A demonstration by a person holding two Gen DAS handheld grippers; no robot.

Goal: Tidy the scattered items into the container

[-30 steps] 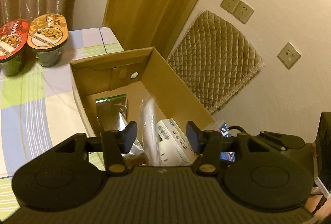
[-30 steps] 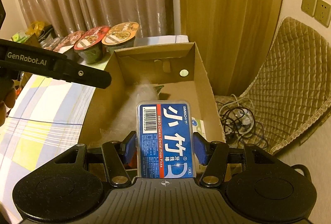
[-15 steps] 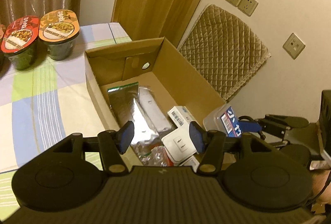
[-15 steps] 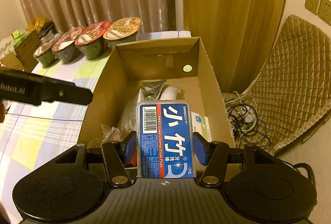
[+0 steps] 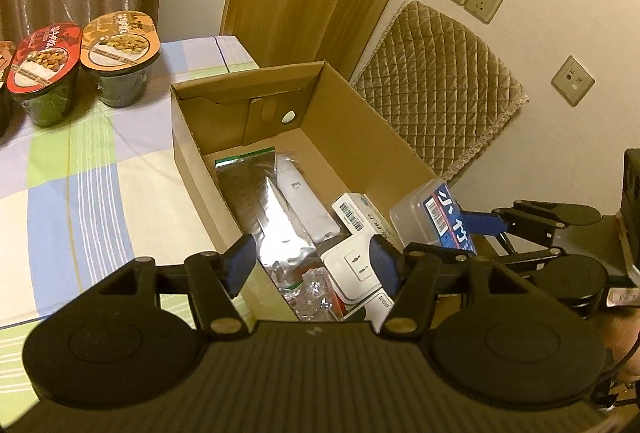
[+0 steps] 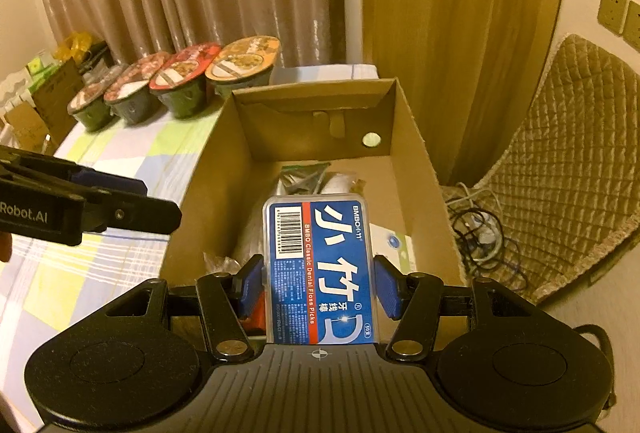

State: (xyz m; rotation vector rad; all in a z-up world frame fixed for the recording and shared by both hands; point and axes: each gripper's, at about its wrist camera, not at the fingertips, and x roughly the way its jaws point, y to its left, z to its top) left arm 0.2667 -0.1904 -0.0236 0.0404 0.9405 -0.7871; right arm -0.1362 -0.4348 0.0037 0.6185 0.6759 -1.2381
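Looking through the right wrist camera, I see my right gripper [image 6: 318, 287] clamped on the floss box [image 6: 320, 269], its two blue pads pressing the long sides. This floss box is flat, label up, and its long axis runs straight ahead along the fingers, with the barcode end pointing toward the far wall of the carton [image 6: 416, 153]. It hangs over the near end of the carton, above the things inside.

From the left wrist camera I get what the right one hides: the carton floor. A silver bag [image 5: 256, 201] lies there, beside it a white strip [image 5: 308, 209], a small white box [image 5: 358, 211] and a white socket [image 5: 356, 265]. In this view the floss box [image 5: 432, 211] sits tilted at the carton's right wall, held by the right gripper [image 5: 460, 221].

My left gripper [image 5: 312, 259] is spread wide with nothing between the pads, above the carton's near left corner. Only the right view shows four noodle bowls [image 6: 180, 85] in a row on the checked cloth [image 6: 120, 161].
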